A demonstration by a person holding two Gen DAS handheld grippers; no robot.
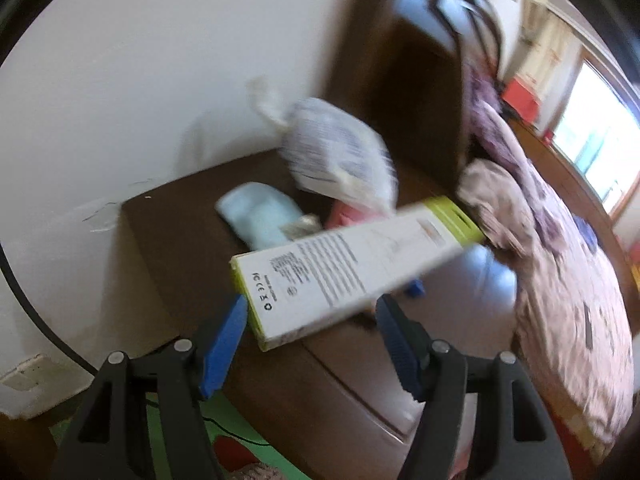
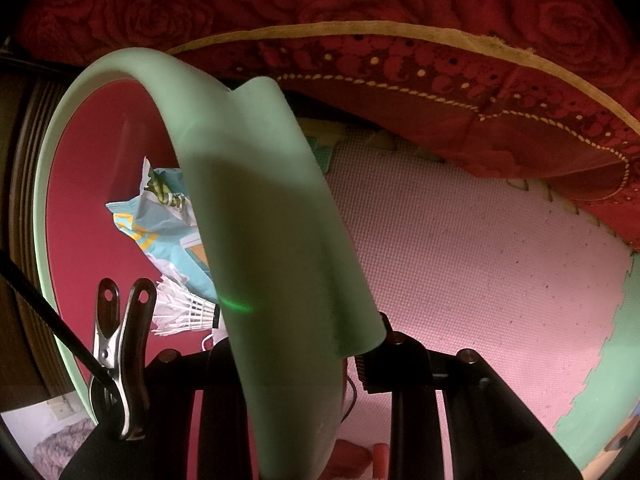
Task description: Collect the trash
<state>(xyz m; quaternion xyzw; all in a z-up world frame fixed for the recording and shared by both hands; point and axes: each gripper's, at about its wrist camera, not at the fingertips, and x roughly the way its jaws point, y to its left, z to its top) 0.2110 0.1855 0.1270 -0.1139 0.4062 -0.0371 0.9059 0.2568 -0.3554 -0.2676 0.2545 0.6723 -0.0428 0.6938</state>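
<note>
In the left wrist view my left gripper (image 1: 310, 312) is shut on a long white and lime-green cardboard box (image 1: 356, 264), held tilted above a dark wooden nightstand (image 1: 176, 236). The picture is blurred by motion. In the right wrist view my right gripper (image 2: 296, 344) is shut on the pale green rim of a trash bin (image 2: 272, 216), which has a red inside. In the bin lie a light blue snack wrapper (image 2: 168, 224) and a white shuttlecock (image 2: 180, 312).
On the nightstand lie a white plastic bag (image 1: 340, 156), a light blue cloth (image 1: 260, 216) and something pink. A bed with a floral quilt (image 1: 560, 280) is on the right. A metal clip (image 2: 120, 352) grips the bin rim. Pink foam mat (image 2: 480, 260) and red bedspread (image 2: 440, 80) lie beyond.
</note>
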